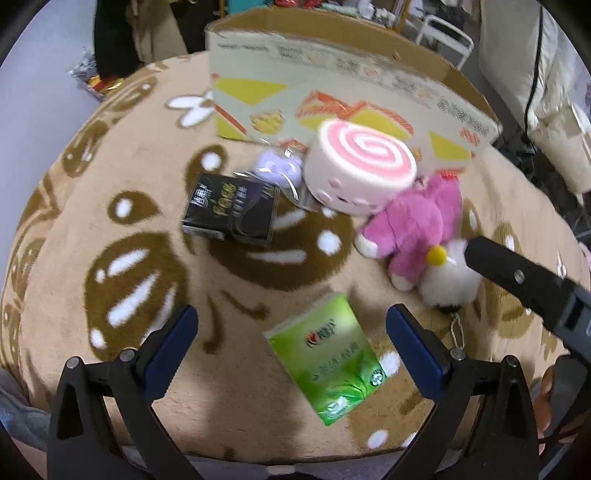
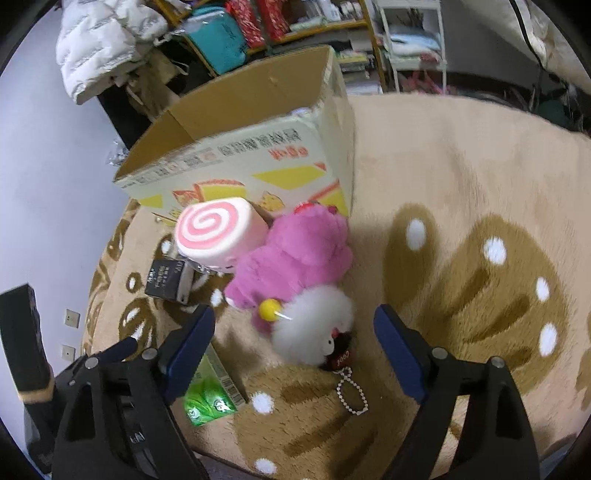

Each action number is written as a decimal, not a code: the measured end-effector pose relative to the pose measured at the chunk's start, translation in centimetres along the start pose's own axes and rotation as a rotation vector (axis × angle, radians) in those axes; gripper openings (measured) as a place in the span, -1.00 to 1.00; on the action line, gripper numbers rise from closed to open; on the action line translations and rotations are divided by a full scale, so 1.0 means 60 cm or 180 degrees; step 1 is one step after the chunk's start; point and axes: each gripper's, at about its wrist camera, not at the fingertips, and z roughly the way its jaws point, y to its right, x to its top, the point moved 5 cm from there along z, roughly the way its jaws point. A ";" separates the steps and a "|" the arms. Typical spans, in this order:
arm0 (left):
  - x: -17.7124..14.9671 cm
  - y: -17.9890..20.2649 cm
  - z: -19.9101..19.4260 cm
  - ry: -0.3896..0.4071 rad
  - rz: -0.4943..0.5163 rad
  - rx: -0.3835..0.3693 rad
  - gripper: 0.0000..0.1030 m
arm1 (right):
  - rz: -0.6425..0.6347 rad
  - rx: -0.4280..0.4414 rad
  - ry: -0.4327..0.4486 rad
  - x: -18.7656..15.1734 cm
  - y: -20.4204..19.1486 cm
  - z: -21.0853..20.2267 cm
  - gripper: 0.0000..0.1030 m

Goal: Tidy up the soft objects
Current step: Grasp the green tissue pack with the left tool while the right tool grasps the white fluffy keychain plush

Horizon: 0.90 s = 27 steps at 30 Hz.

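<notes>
A: jaw state?
B: left gripper [image 1: 291, 332] spread wide over the green tissue pack [image 1: 327, 360], holding nothing. right gripper [image 2: 295, 338] also released, at the white fluffy keychain toy [image 2: 317, 326]
A: other plush?
B: pink plush toy [image 2: 295, 258] and pink-swirl roll cushion [image 2: 218, 230] on the beige carpet [image 2: 461, 166], against the open cardboard box [image 2: 243, 155]

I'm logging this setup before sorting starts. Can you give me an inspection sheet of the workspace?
Surface: tan blanket with brown pattern.
Job's things: swirl cushion, pink plush, white fluffy keychain, green tissue pack, black tissue pack, open cardboard box.
Clutter: bagged lilac item.
Grippers: left gripper and right gripper, jaws open, empty.
Cables: black cable in the background.
Surroundings: shelves, white jacket.
</notes>
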 end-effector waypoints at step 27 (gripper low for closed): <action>-0.032 0.040 0.050 -0.0294 0.0227 0.0069 0.38 | -0.0120 -0.0216 -0.0585 -0.028 0.009 0.075 -0.27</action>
